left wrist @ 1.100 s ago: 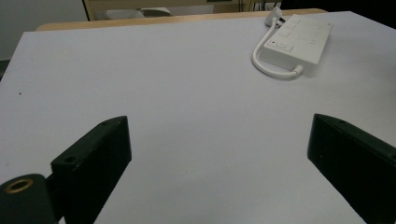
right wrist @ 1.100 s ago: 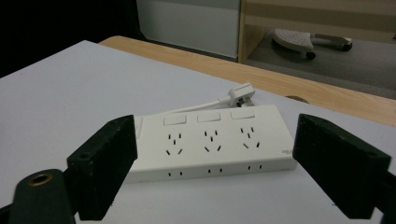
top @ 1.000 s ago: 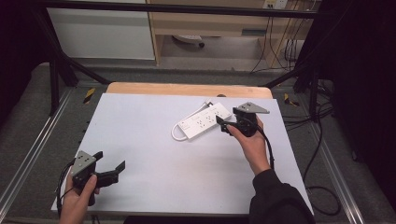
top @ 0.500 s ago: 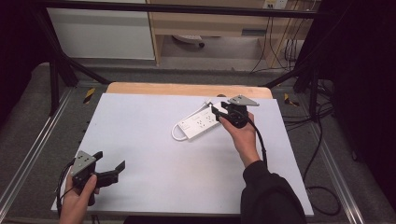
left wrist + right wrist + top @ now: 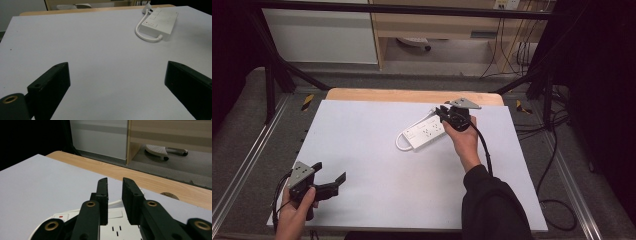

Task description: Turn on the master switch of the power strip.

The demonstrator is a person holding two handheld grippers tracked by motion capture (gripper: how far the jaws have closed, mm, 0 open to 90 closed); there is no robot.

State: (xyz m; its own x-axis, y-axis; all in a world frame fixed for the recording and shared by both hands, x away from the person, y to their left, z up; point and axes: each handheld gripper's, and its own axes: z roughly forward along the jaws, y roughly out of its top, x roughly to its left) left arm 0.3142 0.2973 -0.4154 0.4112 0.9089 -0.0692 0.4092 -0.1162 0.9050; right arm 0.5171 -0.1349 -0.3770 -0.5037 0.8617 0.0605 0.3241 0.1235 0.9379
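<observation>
A white power strip (image 5: 424, 134) (image 5: 160, 21) (image 5: 115, 225) lies slantwise on the white table top, right of centre toward the back, with its short white cable (image 5: 399, 145) looped at the near-left end. My right gripper (image 5: 441, 114) (image 5: 115, 181) hovers over the strip's far end, pointing toward the back edge. Its jaws have just been closing and stand a narrow gap apart, with nothing between them. My left gripper (image 5: 331, 171) (image 5: 116, 66) rests wide open near the front left corner, holding nothing, and faces the strip from a distance.
The white table top (image 5: 377, 170) leaves a strip of wooden edge (image 5: 387, 95) showing at the back. Metal rails (image 5: 242, 165) flank the table. A wheeled base (image 5: 414, 42) stands on the floor behind, and cables (image 5: 557, 150) trail down on the right.
My right hand has moved left and toward the back, onto the strip's far end, and its jaws have narrowed from wide apart to a small gap. The left hand has kept still.
</observation>
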